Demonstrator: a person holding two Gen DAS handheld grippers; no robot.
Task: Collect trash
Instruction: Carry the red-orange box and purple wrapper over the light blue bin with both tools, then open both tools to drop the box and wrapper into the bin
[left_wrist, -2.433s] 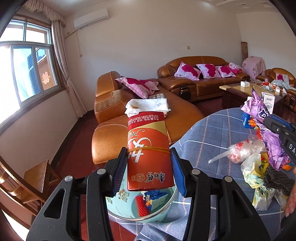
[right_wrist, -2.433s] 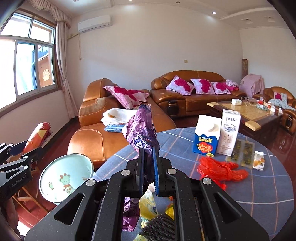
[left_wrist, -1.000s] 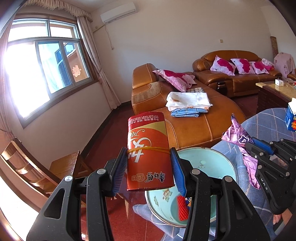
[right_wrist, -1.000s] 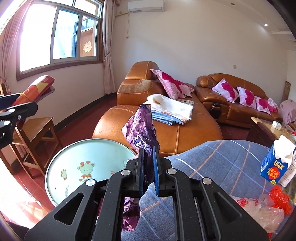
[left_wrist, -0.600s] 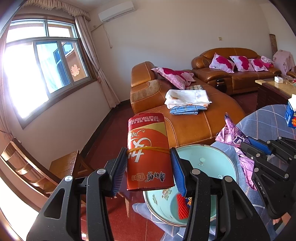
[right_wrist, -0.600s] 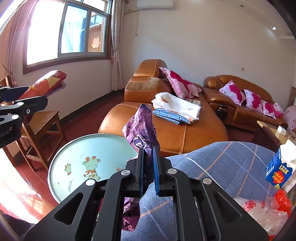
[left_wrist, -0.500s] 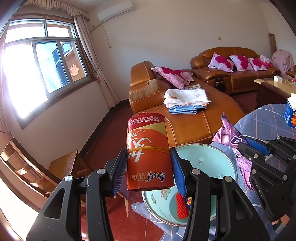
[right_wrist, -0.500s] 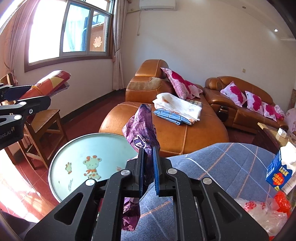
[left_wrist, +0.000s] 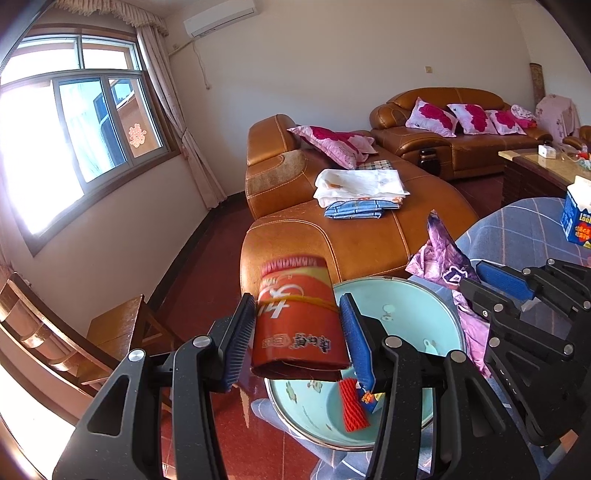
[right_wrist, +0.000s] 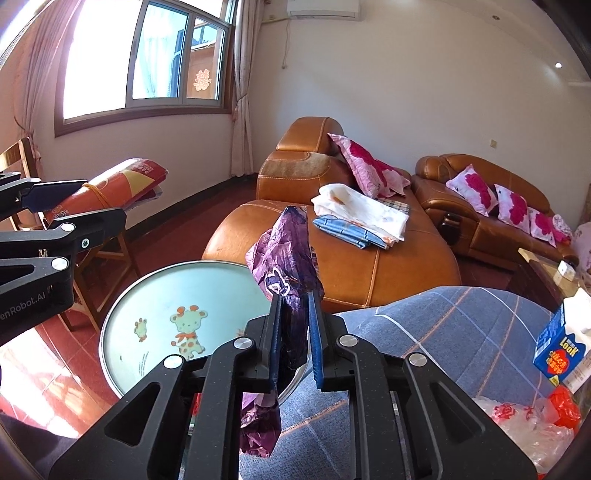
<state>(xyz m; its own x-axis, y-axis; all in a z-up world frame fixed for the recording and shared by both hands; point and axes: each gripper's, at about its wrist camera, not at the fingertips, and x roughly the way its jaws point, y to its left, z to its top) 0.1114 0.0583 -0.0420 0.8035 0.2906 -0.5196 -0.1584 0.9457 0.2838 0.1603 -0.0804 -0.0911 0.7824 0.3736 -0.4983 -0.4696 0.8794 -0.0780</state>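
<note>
Right gripper (right_wrist: 293, 325) jaws opening round purple wrapper (right_wrist: 286, 266); left gripper (left_wrist: 297, 338) clamps red packet (left_wrist: 297, 317) over basin (left_wrist: 406, 299)

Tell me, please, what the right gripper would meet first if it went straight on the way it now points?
Probably the light blue basin: the right gripper, jaws opening around the purple wrapper, points down across its near rim. Depth is unclear.

Both grippers tilt downward side by side; the left gripper (left_wrist: 297, 332) stands half spread, clamping a load, while the right gripper's (right_wrist: 294, 334) narrow jaws are opening around theirs
</note>
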